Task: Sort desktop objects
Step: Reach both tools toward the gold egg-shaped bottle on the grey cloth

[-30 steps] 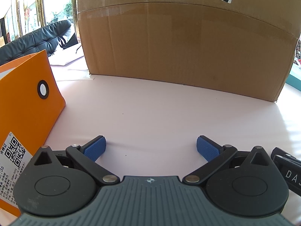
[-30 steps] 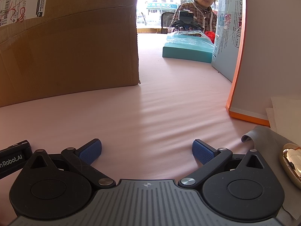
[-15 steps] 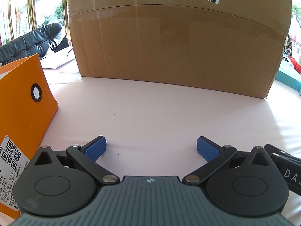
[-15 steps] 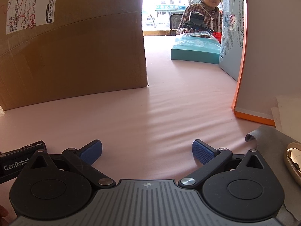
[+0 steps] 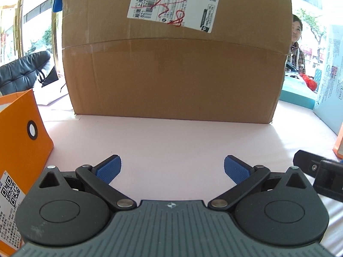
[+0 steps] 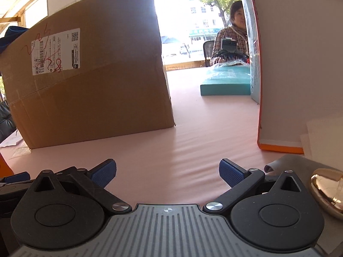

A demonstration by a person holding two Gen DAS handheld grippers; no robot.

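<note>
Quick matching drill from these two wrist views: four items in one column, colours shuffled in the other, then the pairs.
Items:
1. big box
2. flat box
3. rounded object
4. finger pads

Colours:
A. blue
B. shiny gold
C. brown cardboard
D. teal

Pairs: 1-C, 2-D, 3-B, 4-A
</note>
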